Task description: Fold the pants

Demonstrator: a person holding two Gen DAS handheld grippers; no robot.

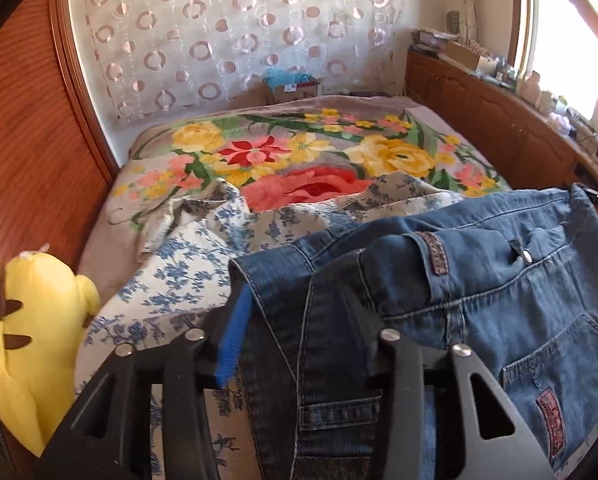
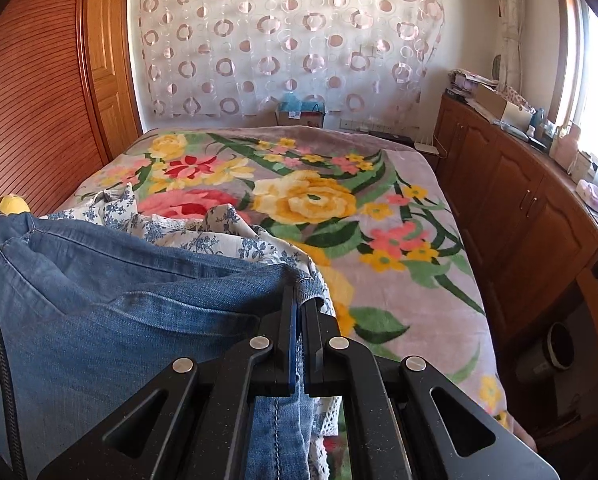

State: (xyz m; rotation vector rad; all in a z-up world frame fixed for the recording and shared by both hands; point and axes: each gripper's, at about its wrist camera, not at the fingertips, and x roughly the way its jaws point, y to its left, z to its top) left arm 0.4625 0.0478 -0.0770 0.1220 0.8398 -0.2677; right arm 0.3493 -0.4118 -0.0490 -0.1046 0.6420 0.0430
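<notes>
Blue denim jeans [image 1: 479,280] hang lifted above the bed, waistband and back pockets toward the left wrist camera. My left gripper [image 1: 295,300] is shut on the jeans' waistband edge, denim draped over its fingers. In the right wrist view the jeans [image 2: 99,300] fill the lower left. My right gripper [image 2: 301,304] is shut on the other end of the waistband edge, its fingers pressed together around the denim.
A bed with a floral blanket [image 2: 339,208] lies ahead. A crumpled white cloth with blue flowers [image 1: 187,256] lies under the jeans. A yellow plush toy [image 1: 31,320] sits at the left. A wooden wardrobe [image 2: 31,100] stands left; wooden cabinets [image 2: 519,208] with clutter run along the right.
</notes>
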